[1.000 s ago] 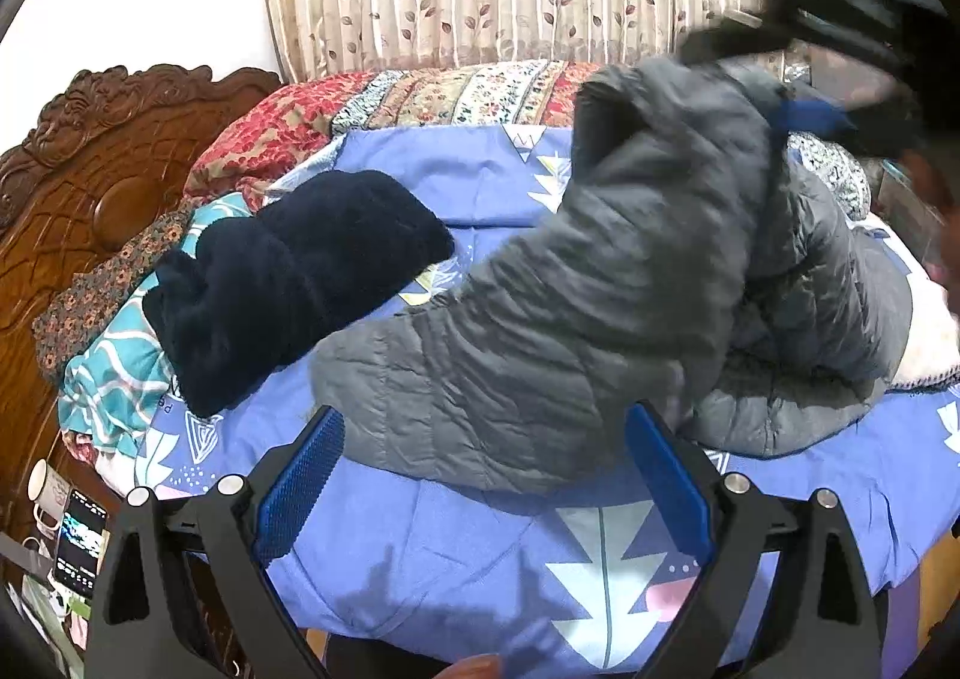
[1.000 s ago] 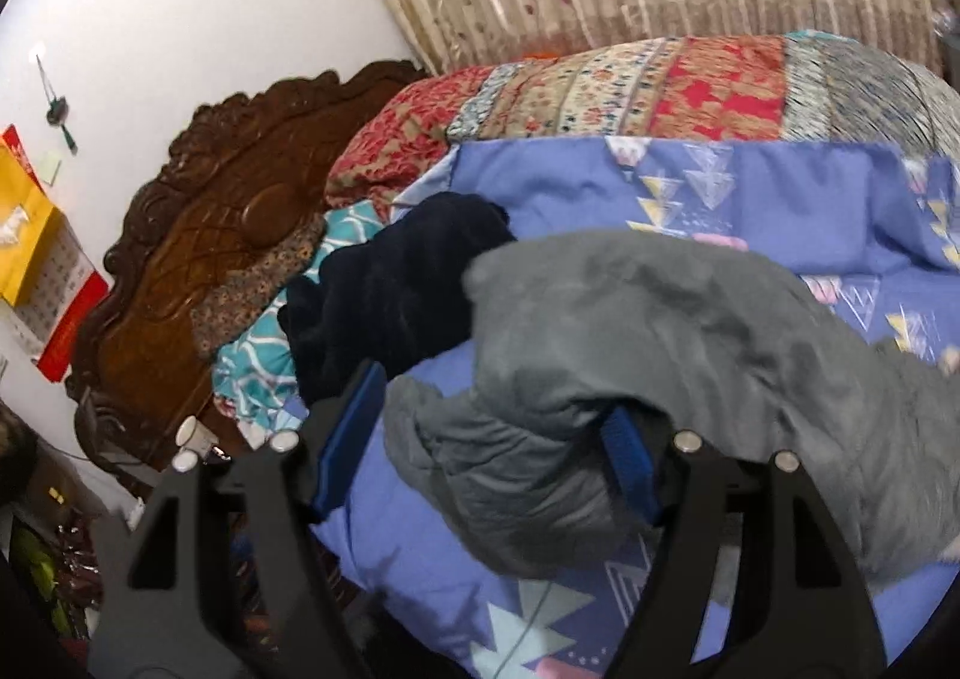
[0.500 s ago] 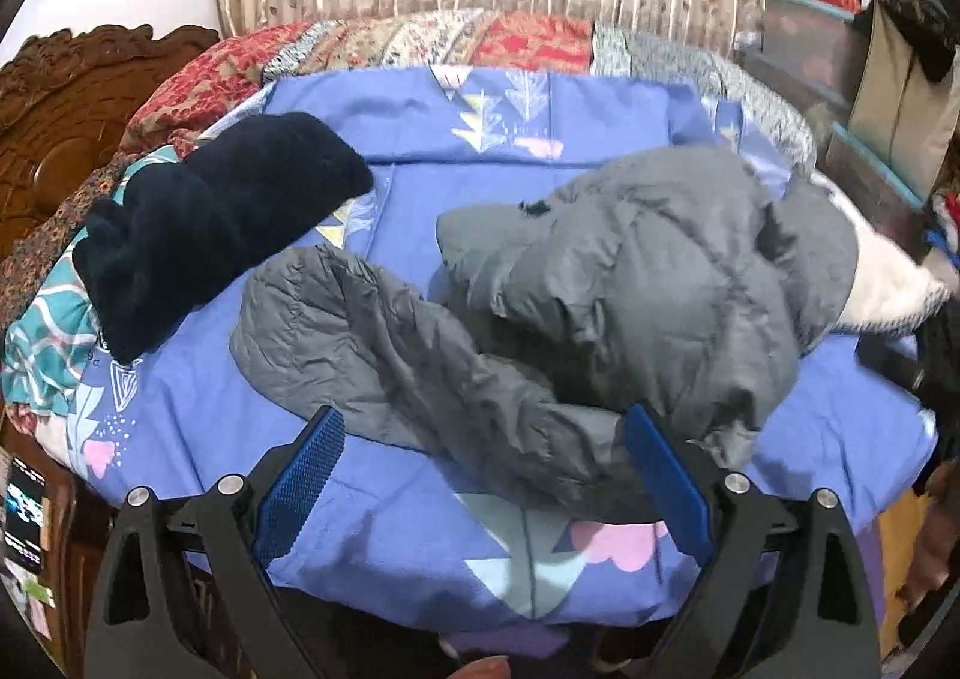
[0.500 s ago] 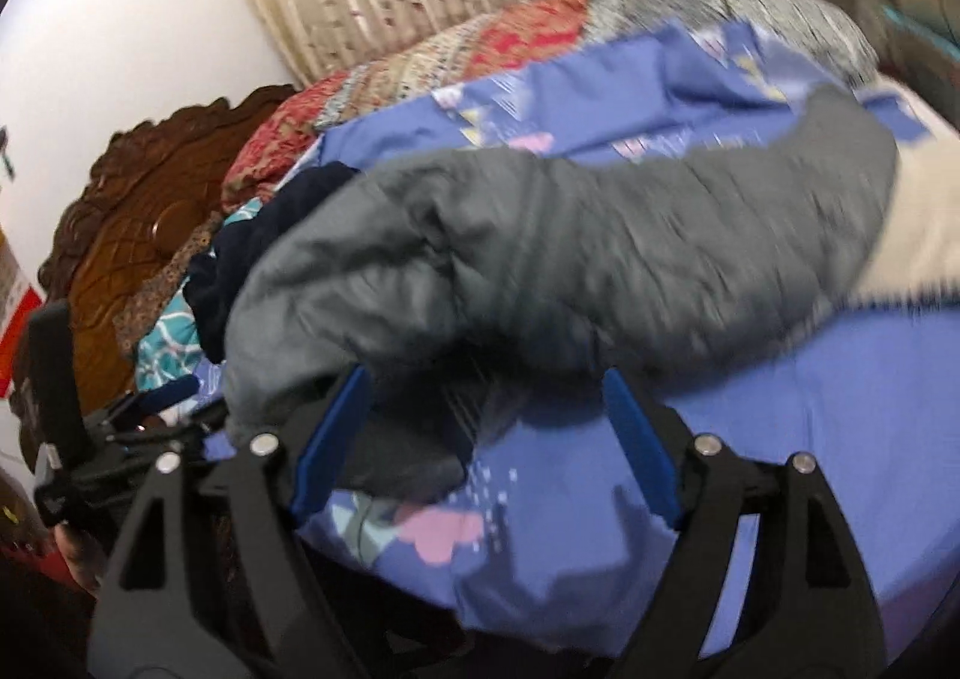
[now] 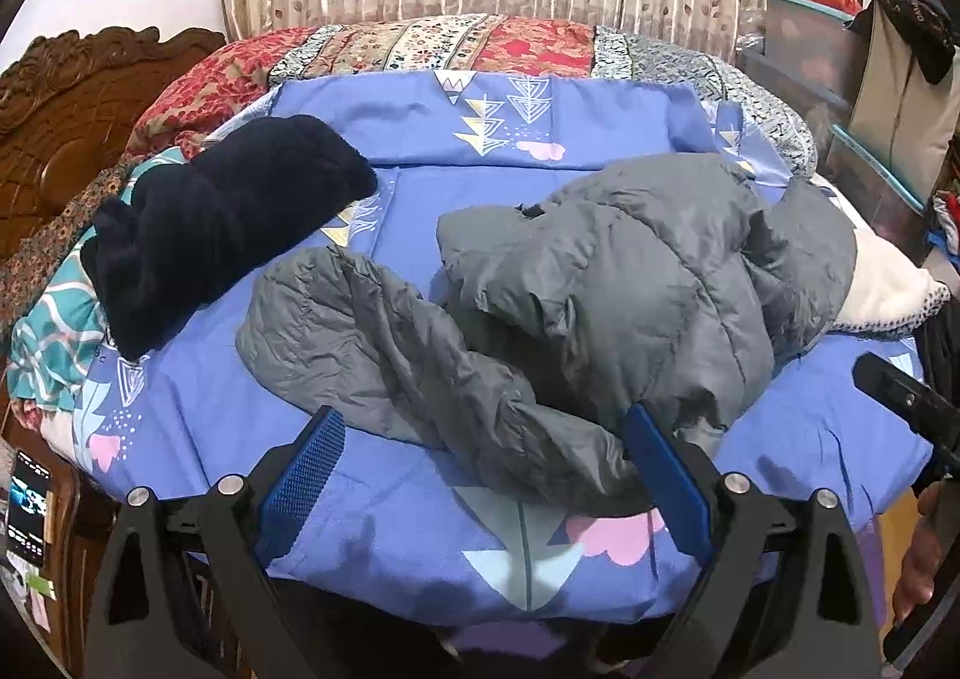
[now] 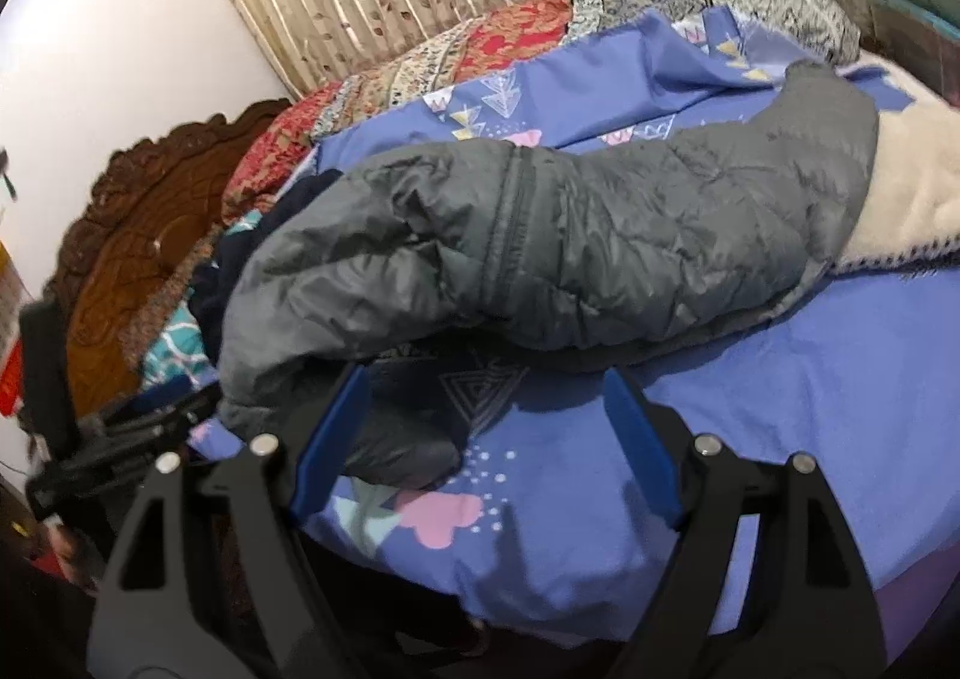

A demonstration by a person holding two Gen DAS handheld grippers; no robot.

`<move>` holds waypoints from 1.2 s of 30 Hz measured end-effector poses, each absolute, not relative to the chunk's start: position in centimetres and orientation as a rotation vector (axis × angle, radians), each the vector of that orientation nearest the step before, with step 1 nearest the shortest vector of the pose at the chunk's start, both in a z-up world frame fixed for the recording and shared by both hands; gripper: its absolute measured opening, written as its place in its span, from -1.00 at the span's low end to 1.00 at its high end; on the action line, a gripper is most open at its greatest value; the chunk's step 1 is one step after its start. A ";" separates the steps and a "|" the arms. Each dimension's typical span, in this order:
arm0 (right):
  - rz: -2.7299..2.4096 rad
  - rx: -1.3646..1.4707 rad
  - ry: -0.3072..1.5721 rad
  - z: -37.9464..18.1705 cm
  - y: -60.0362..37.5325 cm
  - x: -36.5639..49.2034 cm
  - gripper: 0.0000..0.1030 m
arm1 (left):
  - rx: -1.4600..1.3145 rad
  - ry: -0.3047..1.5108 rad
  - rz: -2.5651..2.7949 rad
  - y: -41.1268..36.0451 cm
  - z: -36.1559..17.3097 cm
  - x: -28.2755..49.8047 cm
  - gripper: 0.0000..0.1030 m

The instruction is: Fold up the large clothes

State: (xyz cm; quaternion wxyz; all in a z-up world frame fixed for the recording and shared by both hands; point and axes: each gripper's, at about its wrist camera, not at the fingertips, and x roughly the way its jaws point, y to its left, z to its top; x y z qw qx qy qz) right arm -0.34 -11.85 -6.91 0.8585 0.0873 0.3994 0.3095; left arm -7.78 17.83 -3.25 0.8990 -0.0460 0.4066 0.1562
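Observation:
A grey quilted puffer jacket (image 5: 600,283) lies bunched on the blue patterned bedsheet (image 5: 420,529), one sleeve stretched toward the near left. It also shows in the right wrist view (image 6: 570,241), with a sleeve end hanging by the left finger. My left gripper (image 5: 480,469) is open and empty, just short of the sleeve at the bed's near edge. My right gripper (image 6: 480,439) is open, its blue pads (image 6: 636,439) apart, with the sleeve end lying between them but not clamped. The right gripper's black body shows at the right edge of the left wrist view (image 5: 900,397).
A folded dark navy fleece garment (image 5: 222,223) lies at the bed's left. A white fluffy blanket (image 5: 882,283) lies at the right. A carved wooden headboard (image 5: 54,127), patterned quilt (image 5: 480,43) and curtain stand behind. Storage boxes (image 5: 810,37) stand at the far right.
The right gripper held the jacket up a second ago. The jacket has dropped onto the bed and both grippers have drawn back to the near edge.

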 end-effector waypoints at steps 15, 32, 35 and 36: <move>0.462 0.299 0.852 -8.4 -18.9 4.3 0.50 | -0.171 0.777 -0.022 20.2 -0.6 -8.5 1.10; 0.683 0.367 0.979 -10.3 -8.0 17.1 0.00 | -0.060 0.851 0.134 21.3 -2.6 0.6 0.28; 0.748 0.410 0.850 -5.8 -6.5 18.0 0.01 | -0.063 0.815 0.331 25.3 -1.6 2.1 0.23; 0.764 0.409 0.805 -4.5 -6.3 17.9 0.09 | -0.097 0.825 0.360 26.5 -1.6 2.5 0.23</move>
